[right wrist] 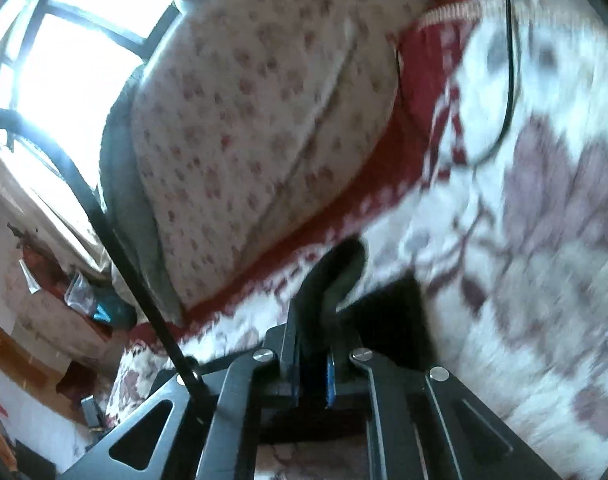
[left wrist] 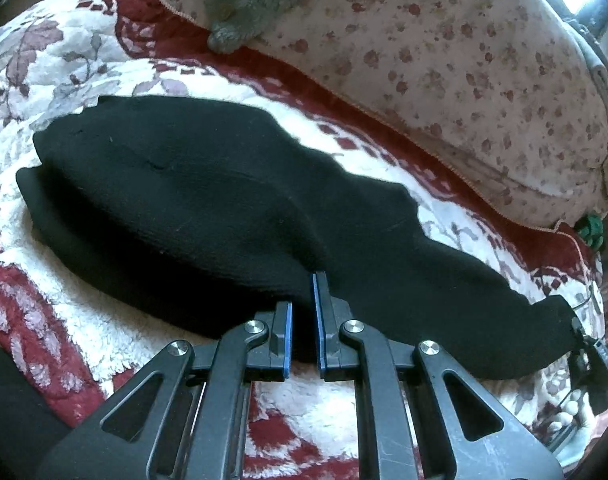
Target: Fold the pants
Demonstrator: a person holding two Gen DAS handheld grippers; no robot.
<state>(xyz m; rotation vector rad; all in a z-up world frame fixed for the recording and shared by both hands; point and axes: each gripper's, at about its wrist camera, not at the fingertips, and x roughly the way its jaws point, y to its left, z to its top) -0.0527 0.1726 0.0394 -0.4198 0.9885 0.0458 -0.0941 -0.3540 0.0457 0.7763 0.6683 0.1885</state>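
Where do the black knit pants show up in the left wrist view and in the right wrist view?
Left wrist: black knit pants spread across the middle, clamped by the left gripper.
Right wrist: only a bunched fold, low centre, in the right gripper.
Shared landmark: beige flower-print cushion.

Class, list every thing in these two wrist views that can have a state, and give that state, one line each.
Black knit pants: lying flat on the fleece blanket, folded lengthwise, near edge pinched.
Left gripper: jaws shut on the pants' near edge.
Right gripper: jaws shut on a bunch of black fabric.
Red-and-white floral fleece blanket: spread out under the pants.
Cream flowered quilt: bunched up behind the blanket.
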